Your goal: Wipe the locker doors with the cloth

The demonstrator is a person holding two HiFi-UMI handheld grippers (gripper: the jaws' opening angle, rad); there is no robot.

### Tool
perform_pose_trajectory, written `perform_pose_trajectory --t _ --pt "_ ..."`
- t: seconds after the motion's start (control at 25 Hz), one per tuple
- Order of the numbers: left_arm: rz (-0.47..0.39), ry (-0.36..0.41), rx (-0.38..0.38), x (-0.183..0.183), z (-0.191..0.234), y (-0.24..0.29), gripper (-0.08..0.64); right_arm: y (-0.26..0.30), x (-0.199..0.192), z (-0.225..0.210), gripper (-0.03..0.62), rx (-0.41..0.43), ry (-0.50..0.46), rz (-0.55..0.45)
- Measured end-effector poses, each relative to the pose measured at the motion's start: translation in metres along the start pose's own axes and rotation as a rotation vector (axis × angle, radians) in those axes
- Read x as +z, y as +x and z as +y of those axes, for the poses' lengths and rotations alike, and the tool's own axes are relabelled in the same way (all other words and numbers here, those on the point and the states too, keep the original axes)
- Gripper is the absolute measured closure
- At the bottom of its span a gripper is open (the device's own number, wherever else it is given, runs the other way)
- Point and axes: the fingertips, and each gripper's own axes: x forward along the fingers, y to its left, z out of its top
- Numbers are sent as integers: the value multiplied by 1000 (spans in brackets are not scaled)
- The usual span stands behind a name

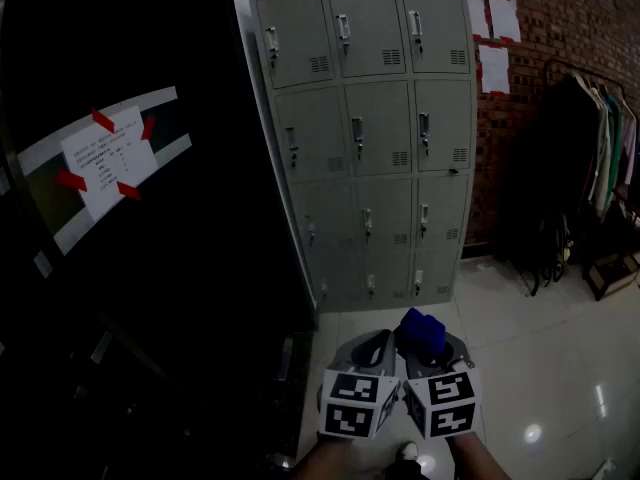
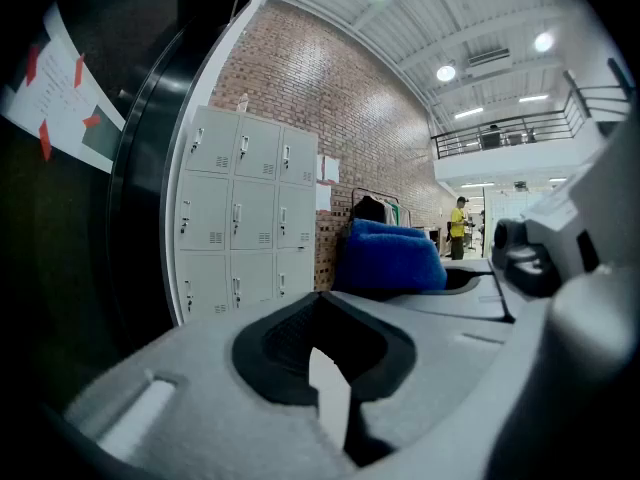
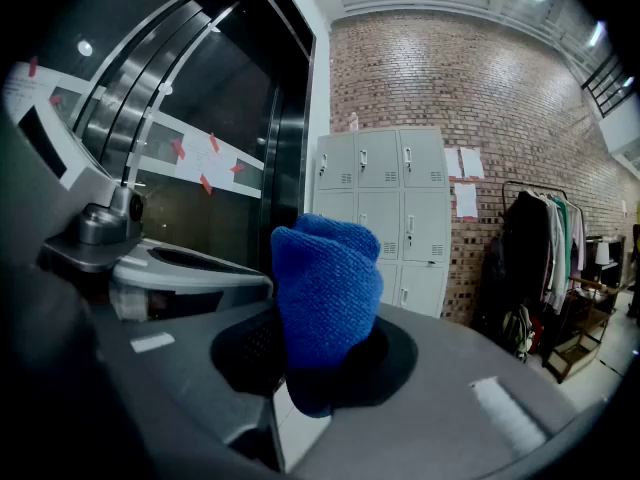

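A grey bank of lockers [image 1: 370, 138] stands against the brick wall ahead, several doors in three columns, all closed. A blue cloth [image 1: 422, 333] is bunched in my right gripper [image 1: 432, 353], which is shut on it, low in the head view and well short of the lockers. In the right gripper view the cloth [image 3: 328, 288] bulges up out of the right gripper [image 3: 318, 373], with the lockers [image 3: 385, 208] beyond. My left gripper [image 1: 372, 356] hangs just beside it, shut and empty. The left gripper view shows the left gripper [image 2: 328, 383], the cloth [image 2: 392, 253] and the lockers [image 2: 240, 223].
A dark glass wall [image 1: 150, 268] with a taped paper notice [image 1: 105, 163] runs along the left, up to the lockers. A clothes rack [image 1: 590, 168] with hanging garments stands at the right. Papers [image 1: 495, 38] hang on the brick. White tiled floor [image 1: 540, 368] lies underfoot.
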Motion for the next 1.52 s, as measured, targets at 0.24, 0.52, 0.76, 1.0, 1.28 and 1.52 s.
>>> perform_pose_trajectory --t 0.24,0.52,0.76,1.0,1.28,1.52 --pt "9 6 39 32 26 82 560 69 30 -56 511 27 3 -25" --pt "9 17 104 62 51 170 560 139 52 -118 511 72 -22 -44" --pt "19 18 142 70 74 217 560 187 56 -148 511 105 -11 -45" --pt "18 14 149 76 104 261 560 238 59 -162 511 117 -21 -38" --pt "-13 -4 118 90 161 324 560 320 69 -173 511 94 -41 -26" --pt "-22 3 82 111 229 382 559 411 93 -181 509 56 -35 -31"
